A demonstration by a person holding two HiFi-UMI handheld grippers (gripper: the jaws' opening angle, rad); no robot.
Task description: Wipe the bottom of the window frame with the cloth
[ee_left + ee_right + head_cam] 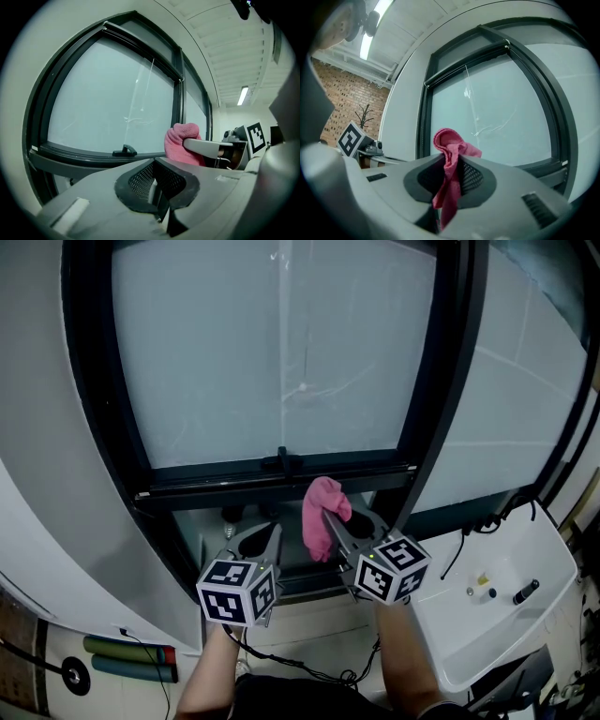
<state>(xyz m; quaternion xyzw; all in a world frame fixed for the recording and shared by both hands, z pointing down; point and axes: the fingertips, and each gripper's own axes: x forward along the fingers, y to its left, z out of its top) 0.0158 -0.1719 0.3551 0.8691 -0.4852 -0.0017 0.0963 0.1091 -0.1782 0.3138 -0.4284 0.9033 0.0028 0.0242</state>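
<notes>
Fingers: right gripper clamps cloth near window frame; left gripper seemingly closed.

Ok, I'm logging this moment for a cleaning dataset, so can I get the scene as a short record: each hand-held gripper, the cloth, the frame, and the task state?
left hand-held gripper: jaws together, holding nothing, beside the right one
right hand-held gripper: jaws shut on the pink cloth
pink cloth: bunched, sticking out past the jaw tips, a tail hanging back between them
bottom window frame: dark rail just above the cloth in the head view
window handle: on that rail, left of the cloth
task state: cloth close to the rail; contact cannot be told
</notes>
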